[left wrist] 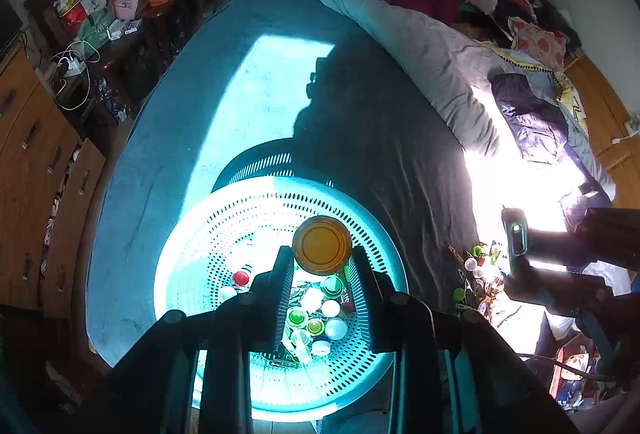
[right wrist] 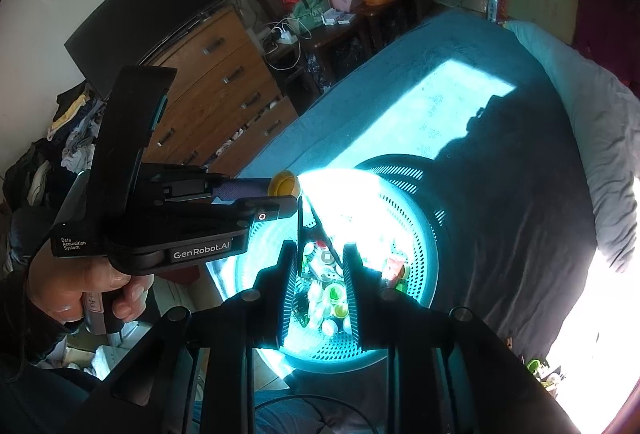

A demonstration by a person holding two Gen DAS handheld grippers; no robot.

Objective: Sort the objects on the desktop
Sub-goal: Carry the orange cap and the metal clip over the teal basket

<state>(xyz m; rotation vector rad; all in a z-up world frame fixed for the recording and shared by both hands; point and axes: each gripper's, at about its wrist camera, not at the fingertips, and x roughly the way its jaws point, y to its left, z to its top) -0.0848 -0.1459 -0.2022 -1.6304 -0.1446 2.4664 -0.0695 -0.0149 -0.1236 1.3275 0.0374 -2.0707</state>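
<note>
Left gripper (left wrist: pixel 322 254) clamps a round yellow plastic lid (left wrist: pixel 322 245) above the pale perforated plastic basket (left wrist: pixel 224 230).
Bottle caps, green (left wrist: pixel 297 316), white (left wrist: pixel 330 308) and red (left wrist: pixel 241 278), lie heaped in that basket. Right gripper (right wrist: pixel 320 254) hovers over the basket with jaws narrow and nothing between them. Beyond the basket's right rim, more small caps (left wrist: pixel 476 262) lie scattered on the dark bedspread (left wrist: pixel 400 138).

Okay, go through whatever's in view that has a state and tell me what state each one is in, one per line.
Left gripper: shut on the round orange-yellow plastic cap, over the basket.
Right gripper: shut, nothing visibly between its fingers.
Round turquoise perforated plastic basket: upright on the teal bed cover, partly filled with small caps.
Wooden chest of drawers: upper drawers closed; lower ones look ajar.
</note>
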